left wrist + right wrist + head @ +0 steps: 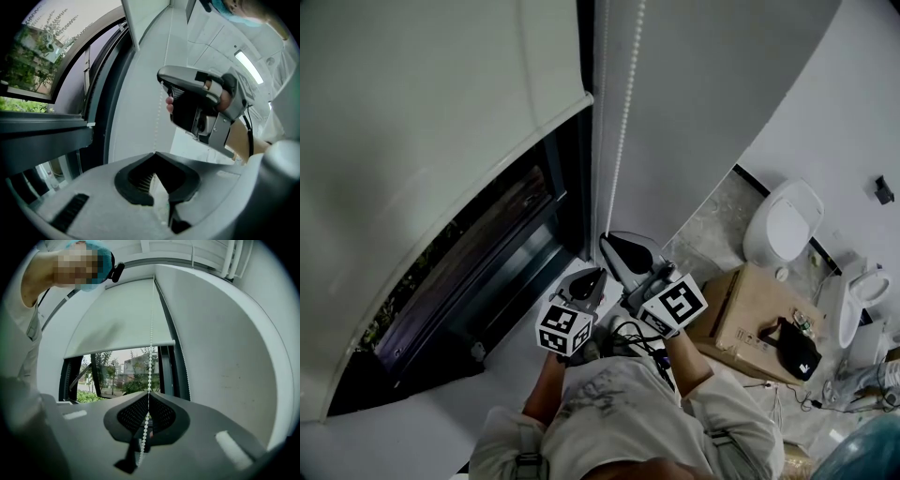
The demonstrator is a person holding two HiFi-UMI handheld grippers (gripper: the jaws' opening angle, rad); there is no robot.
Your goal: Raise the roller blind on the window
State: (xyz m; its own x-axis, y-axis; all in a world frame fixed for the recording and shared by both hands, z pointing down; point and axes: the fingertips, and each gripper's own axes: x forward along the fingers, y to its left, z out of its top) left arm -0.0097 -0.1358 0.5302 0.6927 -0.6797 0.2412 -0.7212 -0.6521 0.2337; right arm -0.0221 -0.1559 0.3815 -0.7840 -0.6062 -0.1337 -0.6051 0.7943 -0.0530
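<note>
We have the roller blind [119,315] part-way up. It covers the upper half of the window [126,373], and trees [136,380] show below its bottom bar [119,350]. The bead chain [150,329] hangs down the blind's right side, close to the frame [171,366]. It runs straight into the right claw [148,397], which is shut tight on it, with beads trailing out beneath. The left claw [154,153] sits just below the right one, its tips also closed. The chain leads right to where those tips meet, so the left claw seems to pinch the same strand, though the beads are faint there.

We judge the step in hand to be a hand-over-hand pull on the chain. To do it well, we should draw down along the chain's own line, parallel to the wall [220,348] and not out into the room, so the beads run freely. Only one claw should let go at a time. The lower one holds tension while the upper one opens, slides up and clamps again squarely across the beads. Short, even strokes should stop the chain slipping through a claw and let the bottom bar rise level.
</note>
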